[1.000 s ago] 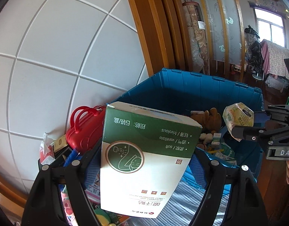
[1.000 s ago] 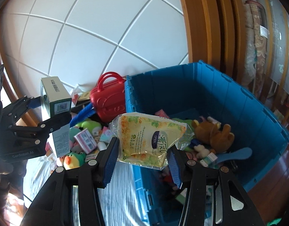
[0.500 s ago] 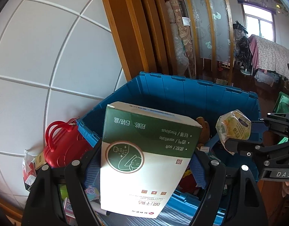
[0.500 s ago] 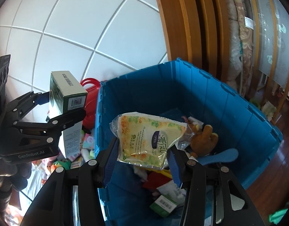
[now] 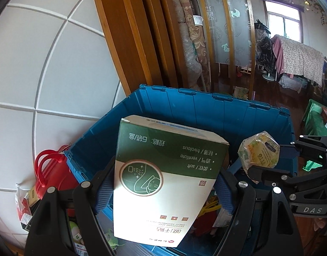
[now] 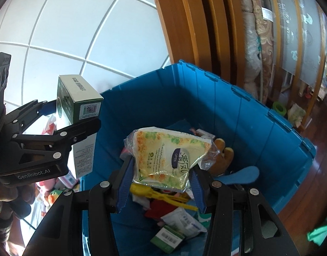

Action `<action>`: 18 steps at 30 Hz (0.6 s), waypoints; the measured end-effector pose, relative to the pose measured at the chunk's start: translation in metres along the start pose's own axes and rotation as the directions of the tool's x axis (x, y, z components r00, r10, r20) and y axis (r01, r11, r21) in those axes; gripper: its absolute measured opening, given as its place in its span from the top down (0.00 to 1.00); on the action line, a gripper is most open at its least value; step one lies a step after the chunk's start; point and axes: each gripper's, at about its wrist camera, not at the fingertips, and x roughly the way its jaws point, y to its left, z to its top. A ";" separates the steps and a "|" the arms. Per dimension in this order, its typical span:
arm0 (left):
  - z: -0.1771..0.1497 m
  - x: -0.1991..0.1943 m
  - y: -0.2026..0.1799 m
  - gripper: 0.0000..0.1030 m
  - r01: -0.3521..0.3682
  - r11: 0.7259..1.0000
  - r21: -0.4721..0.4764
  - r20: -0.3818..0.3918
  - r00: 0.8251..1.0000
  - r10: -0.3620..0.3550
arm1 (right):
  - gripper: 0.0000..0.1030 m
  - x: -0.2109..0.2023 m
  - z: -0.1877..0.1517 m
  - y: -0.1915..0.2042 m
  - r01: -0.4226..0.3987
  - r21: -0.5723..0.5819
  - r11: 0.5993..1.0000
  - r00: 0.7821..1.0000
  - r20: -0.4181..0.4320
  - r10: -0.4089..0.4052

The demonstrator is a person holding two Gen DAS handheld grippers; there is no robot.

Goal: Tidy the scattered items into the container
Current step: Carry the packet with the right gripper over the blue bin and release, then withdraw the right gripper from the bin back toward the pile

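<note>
A: Crate (image 6: 238, 115), blue and open-topped, stood against the white panelled wall (image 5: 46, 68); we saw toys and packets already lying in it.

B: And what did we carry?

A: Our left gripper (image 5: 161, 189) had its jaws clamped on the sides of a green-and-white box (image 5: 163, 177), held upright over the crate's near left corner. Our right gripper (image 6: 161, 181) had its jaws clenched on a yellow-green packet (image 6: 170, 155) in clear wrap, held above the crate's inside.

B: What lay under the packet?

A: We saw a brown plush (image 6: 222, 155), a blue scoop-like piece (image 6: 244, 173), a yellow plastic toy (image 6: 161, 194) and small cartons on the bottom.

B: Anything outside the crate?

A: We noted a red toy case (image 5: 50, 175) just beside the crate's left wall, with more toys near it.
</note>
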 end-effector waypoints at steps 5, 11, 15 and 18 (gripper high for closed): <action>0.009 0.008 -0.004 0.22 0.013 1.000 0.003 0.007 1.000 -0.013 | 0.53 0.006 0.006 -0.010 0.012 0.009 1.000 1.000 -0.005 -0.012; 0.020 0.009 -0.003 0.22 0.014 1.000 -0.007 0.036 0.999 -0.014 | 0.49 0.006 0.013 -0.018 0.017 0.015 1.000 1.000 0.006 -0.017; 0.024 0.010 0.010 0.00 -0.020 0.996 -0.091 0.034 0.999 0.024 | 0.00 0.005 0.015 -0.020 0.020 0.022 1.000 0.999 0.026 -0.020; 0.020 0.011 0.018 0.00 -0.038 0.994 -0.106 0.013 0.999 0.040 | 0.01 0.003 0.016 -0.021 0.015 0.027 1.000 0.999 0.038 -0.016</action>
